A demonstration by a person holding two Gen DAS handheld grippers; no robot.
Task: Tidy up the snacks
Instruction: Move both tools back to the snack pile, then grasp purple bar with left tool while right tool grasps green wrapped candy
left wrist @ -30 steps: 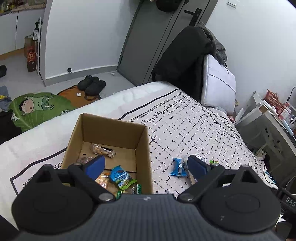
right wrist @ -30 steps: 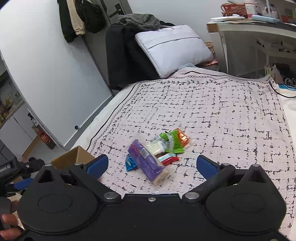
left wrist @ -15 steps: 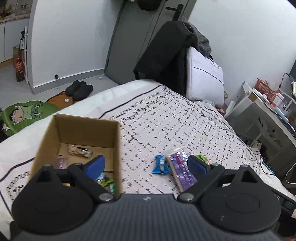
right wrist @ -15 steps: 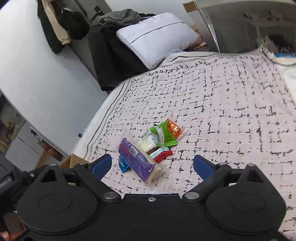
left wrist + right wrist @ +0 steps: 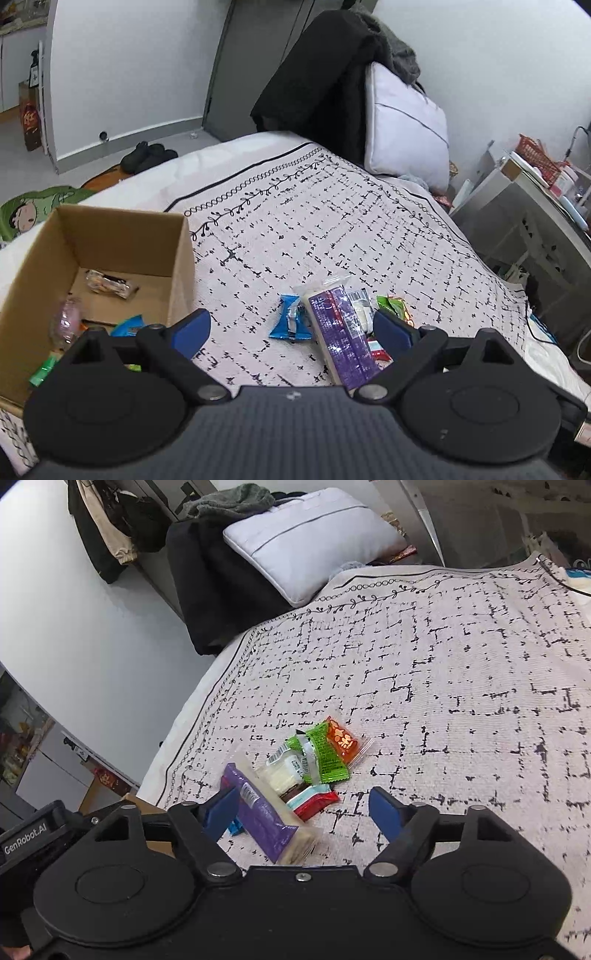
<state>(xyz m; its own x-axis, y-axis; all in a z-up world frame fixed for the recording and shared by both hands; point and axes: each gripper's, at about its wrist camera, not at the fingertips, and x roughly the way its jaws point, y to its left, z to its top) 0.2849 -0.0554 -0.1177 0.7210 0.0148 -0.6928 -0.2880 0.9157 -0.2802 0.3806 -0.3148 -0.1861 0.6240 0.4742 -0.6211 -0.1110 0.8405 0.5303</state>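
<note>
1. The cardboard box (image 5: 99, 254) is seen at far left in the left wrist view, open on the patterned bedspread (image 5: 332, 221); several wrapped snacks lie inside it.
2. The left gripper (image 5: 291, 328) is held with its jaws wide apart and nothing between the pads; the blue packet (image 5: 291, 321) lies on the bedspread in the gap, apart from both fingers.
3. The purple packet (image 5: 340, 339) lies just right of the blue packet, close by the left gripper's right finger; whether it touches it cannot be told.
4. The right gripper (image 5: 303, 812) has jaws that have just been closing yet stand apart, gripping nothing. The purple packet (image 5: 262, 812) lies by its left finger, the red-and-white packet (image 5: 314, 799) between the fingers.
5. The white packet (image 5: 284, 775), green packet (image 5: 325, 757) and orange packet (image 5: 341, 738) are heaped just beyond the fingertips.
</note>
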